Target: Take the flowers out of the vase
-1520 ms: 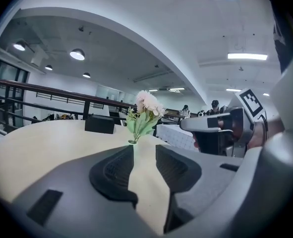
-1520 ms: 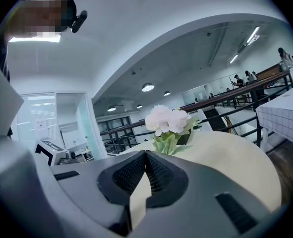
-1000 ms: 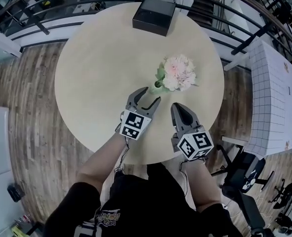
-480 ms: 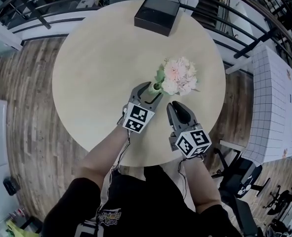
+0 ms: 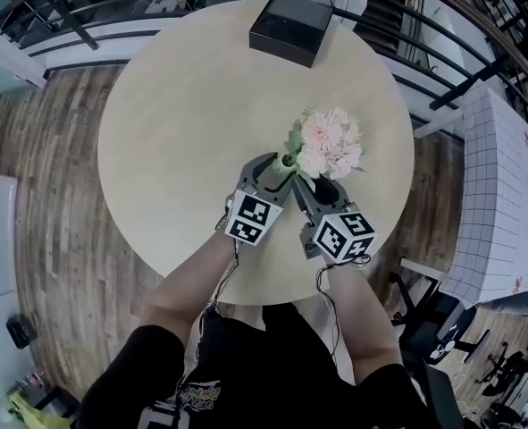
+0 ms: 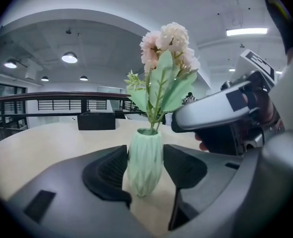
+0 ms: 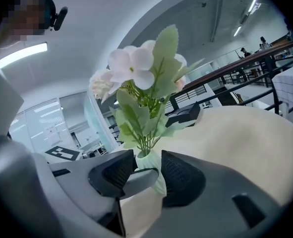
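Flowers stand in a pale green vase on the round tabletop. The left tool clasps the vase's body, a pad against each side. Just beside the vase, the right tool has just been opening and stands wide, with the vase's neck between its jaws, untouched. A black box sits well beyond the vase.

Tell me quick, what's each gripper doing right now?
Left gripper: jaws closed on the green vase.
Right gripper: jaws just opened, gripping nothing; the vase's top stands between them.
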Available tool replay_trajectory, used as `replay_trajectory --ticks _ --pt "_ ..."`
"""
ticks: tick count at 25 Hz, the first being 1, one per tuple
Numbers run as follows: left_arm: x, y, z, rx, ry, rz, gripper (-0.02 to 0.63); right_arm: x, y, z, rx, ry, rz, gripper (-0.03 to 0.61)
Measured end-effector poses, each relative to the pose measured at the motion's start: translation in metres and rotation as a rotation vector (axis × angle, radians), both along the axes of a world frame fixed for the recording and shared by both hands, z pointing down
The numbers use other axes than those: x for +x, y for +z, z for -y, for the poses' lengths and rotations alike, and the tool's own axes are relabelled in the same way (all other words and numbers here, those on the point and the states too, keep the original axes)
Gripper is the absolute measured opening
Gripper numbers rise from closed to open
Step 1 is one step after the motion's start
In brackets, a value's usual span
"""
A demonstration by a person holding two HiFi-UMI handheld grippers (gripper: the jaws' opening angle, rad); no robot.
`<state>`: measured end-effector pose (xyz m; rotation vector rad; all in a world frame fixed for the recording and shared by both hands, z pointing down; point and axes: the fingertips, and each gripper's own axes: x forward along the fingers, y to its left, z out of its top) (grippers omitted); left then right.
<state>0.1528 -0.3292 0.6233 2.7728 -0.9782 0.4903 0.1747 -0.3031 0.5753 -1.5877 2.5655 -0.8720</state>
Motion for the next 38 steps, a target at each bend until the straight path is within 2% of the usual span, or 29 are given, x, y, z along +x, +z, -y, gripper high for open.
replay_trajectory --ticks 12,27,38 --pt "0.000 0.000 -0.001 -0.001 -0.008 -0.021 0.233 -0.016 0.007 0.032 0.054 -0.039 -0.002 0.181" --pt "0.002 -0.001 -0.001 -0.005 -0.018 -0.034 0.232 -0.014 0.003 0.044 0.119 -0.060 -0.037 0.115" --pt "0.002 0.005 -0.004 -0.019 -0.012 -0.027 0.230 -0.012 0.002 0.044 0.127 -0.058 -0.041 0.100"
